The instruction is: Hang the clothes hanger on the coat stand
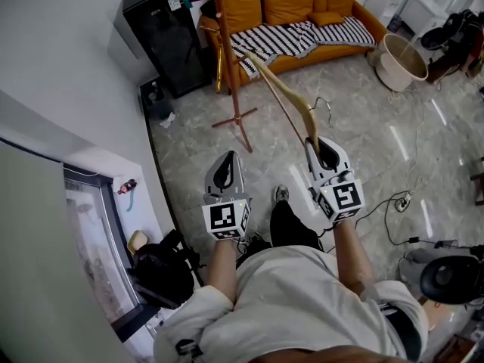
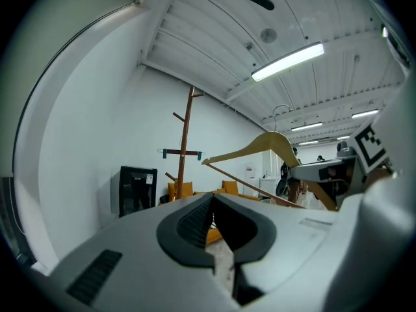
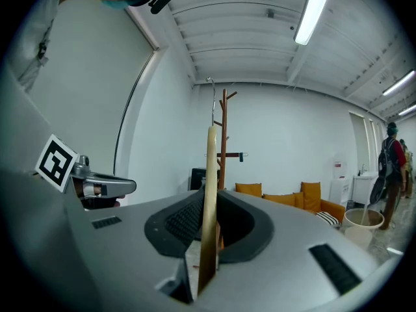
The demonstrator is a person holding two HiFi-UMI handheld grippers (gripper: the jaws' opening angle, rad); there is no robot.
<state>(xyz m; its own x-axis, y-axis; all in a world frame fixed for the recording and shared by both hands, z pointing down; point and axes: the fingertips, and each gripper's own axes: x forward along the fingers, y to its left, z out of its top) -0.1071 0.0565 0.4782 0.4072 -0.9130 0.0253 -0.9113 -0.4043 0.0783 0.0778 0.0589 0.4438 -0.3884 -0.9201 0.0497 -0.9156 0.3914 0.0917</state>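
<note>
My right gripper (image 1: 321,147) is shut on one end of a wooden clothes hanger (image 1: 283,93). The hanger stretches away toward the coat stand, and its metal hook (image 1: 325,106) sticks out to the right. In the right gripper view the hanger (image 3: 210,194) stands edge-on between the pads. The brown wooden coat stand (image 1: 227,44) stands ahead on the marble floor, beyond the hanger's far tip and apart from it. It also shows as the coat stand (image 3: 223,142) behind the hanger. My left gripper (image 1: 229,159) hangs to the left, shut with nothing in it. From there I see the hanger (image 2: 260,148) and the stand (image 2: 186,135).
A black cabinet (image 1: 162,32) stands against the wall left of the stand. Behind it is an orange sofa (image 1: 302,10) with a striped blanket. A white tub (image 1: 401,59) sits at the right, and cables (image 1: 393,203) lie on the floor. A person (image 3: 390,168) stands far right.
</note>
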